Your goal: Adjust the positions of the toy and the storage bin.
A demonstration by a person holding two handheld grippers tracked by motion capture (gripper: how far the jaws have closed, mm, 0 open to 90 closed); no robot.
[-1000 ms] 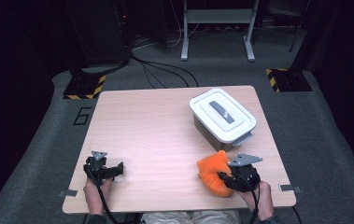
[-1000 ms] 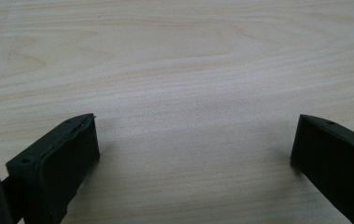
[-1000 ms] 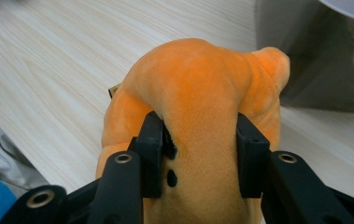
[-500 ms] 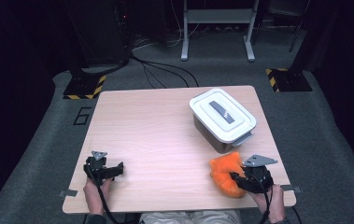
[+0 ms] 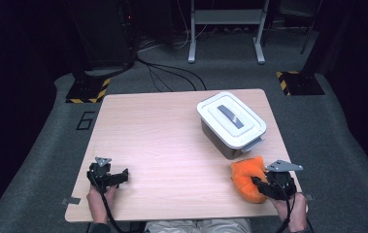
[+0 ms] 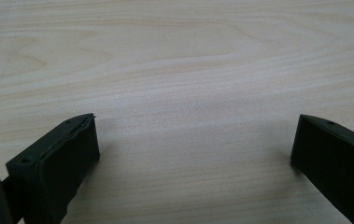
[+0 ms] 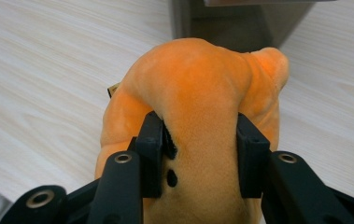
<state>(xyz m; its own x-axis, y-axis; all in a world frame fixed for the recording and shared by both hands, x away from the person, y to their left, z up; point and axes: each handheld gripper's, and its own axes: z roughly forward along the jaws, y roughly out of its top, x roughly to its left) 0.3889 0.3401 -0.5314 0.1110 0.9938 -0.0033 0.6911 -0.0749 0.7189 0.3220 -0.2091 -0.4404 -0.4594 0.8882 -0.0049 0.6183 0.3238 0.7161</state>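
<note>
An orange plush toy (image 5: 247, 177) sits at the table's near right corner, just in front of the lidded box. My right gripper (image 5: 263, 186) is shut on it; in the right gripper view both pads (image 7: 155, 154) press into the orange plush toy (image 7: 198, 102) and pinch its soft body. Near the front left of the table my left gripper (image 5: 121, 175) rests low over the wood. In the left gripper view its fingers (image 6: 60, 163) stand wide apart with only bare tabletop between them.
A grey box with a white lid (image 5: 231, 121) stands at the right of the wooden table (image 5: 162, 141), right behind the toy. The table's front edge lies close under both hands. Dark floor, cables and a metal stand lie beyond the far edge.
My right gripper has carried the plush toy to the right along the front edge, toward the near right corner. The left gripper has stayed where it was.
</note>
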